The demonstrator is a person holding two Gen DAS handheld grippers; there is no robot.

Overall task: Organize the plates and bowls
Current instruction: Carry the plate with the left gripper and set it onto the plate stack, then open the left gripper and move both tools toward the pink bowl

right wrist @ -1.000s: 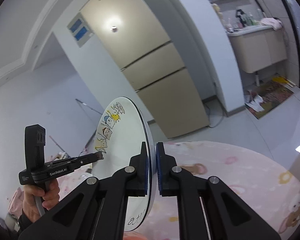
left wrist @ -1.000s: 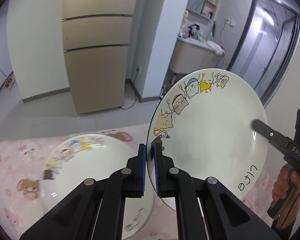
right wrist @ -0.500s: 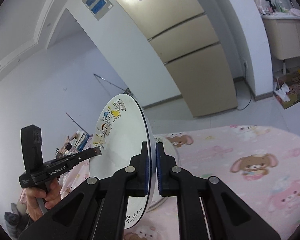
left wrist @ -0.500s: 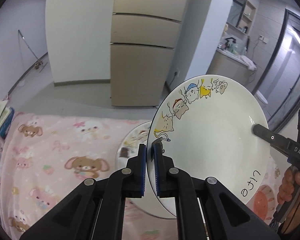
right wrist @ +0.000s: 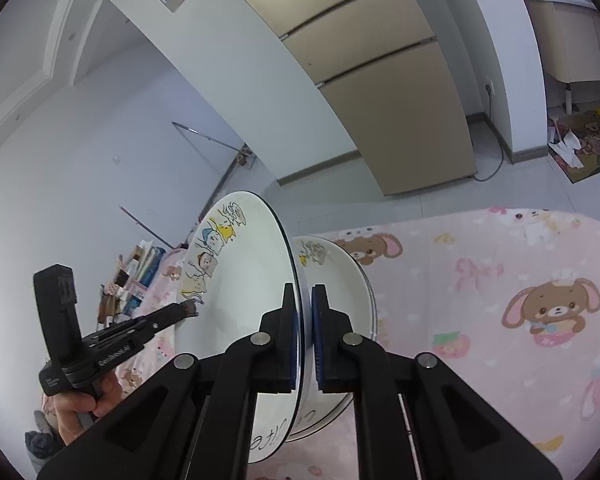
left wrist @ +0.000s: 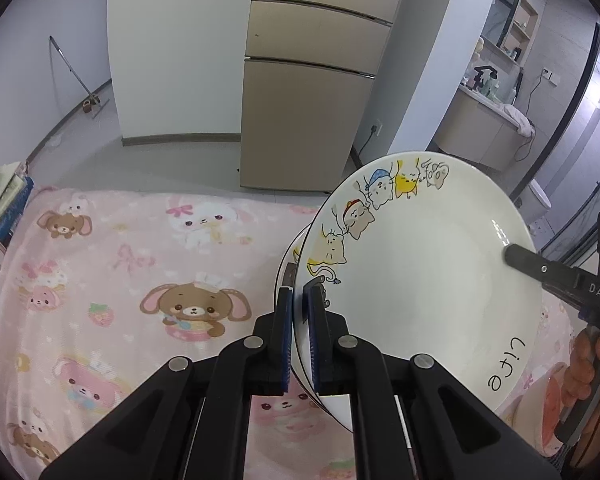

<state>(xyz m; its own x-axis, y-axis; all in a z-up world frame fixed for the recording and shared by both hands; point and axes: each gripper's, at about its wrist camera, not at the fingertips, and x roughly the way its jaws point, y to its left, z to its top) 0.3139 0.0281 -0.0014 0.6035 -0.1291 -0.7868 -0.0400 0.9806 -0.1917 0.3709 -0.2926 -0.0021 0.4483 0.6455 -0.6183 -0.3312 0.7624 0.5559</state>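
A white plate with cartoon cats and the word "Life" [left wrist: 420,280] [right wrist: 240,300] hangs tilted above the table, held at two opposite points of its rim. My left gripper [left wrist: 300,320] is shut on the rim by the cat drawings; in the right wrist view it shows as a black tool [right wrist: 188,308] in a hand [right wrist: 80,404]. My right gripper [right wrist: 305,320] is shut on the far rim, its tip [left wrist: 516,256] lying on the plate. A second cat plate [right wrist: 340,280] lies flat on the cloth just beneath, only a sliver [left wrist: 288,256] showing in the left wrist view.
The table wears a pink cartoon-animal cloth [left wrist: 140,280] [right wrist: 500,300]. A dish with an orange inside [left wrist: 548,396] peeks out at the lower right. Books [left wrist: 0,208] stand off the table's left end. A beige fridge [left wrist: 312,120] stands beyond.
Both grippers have carried the tilted plate sideways and lower. The flat plate on the cloth, once off to the left, now lies almost hidden right behind it.
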